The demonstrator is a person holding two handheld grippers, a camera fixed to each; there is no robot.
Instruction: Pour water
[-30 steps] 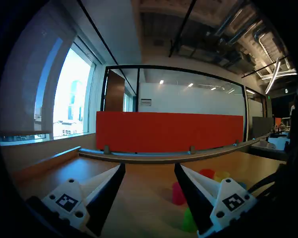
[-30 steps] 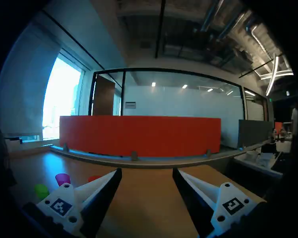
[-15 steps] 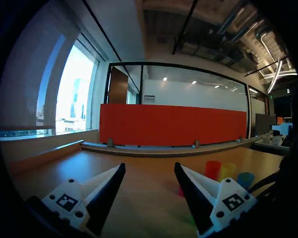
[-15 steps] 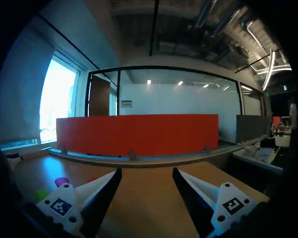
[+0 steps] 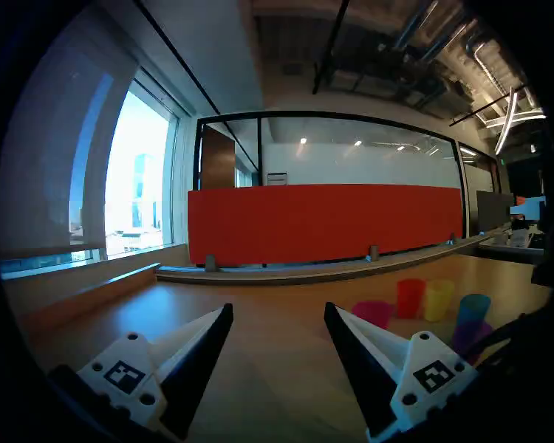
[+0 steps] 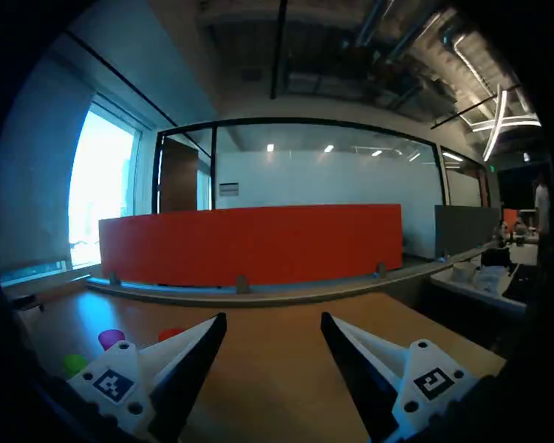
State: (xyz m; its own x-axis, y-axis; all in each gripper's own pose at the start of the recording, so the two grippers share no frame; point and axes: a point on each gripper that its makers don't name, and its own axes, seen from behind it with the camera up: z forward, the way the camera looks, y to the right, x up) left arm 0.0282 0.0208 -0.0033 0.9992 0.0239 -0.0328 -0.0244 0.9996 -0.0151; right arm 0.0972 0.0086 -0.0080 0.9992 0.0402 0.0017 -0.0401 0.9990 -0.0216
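Open office; long orange-red partition panel (image 5: 325, 221) ahead of my jaws, bare wooden desk top (image 5: 266, 294) beneath. Left gripper (image 5: 278, 307), right gripper (image 6: 272, 317): both spread, empty. Red plastic cup (image 5: 410, 297), yellow plastic cup (image 5: 438, 299), blue plastic cup (image 5: 473, 310) stand close-packed right of left jaws. Likely light, thin, tippy; pinch mid-wall. Neighbours crowd approach.

Window (image 5: 133, 192) glare left (fisheye-bent edges), dim elsewhere.
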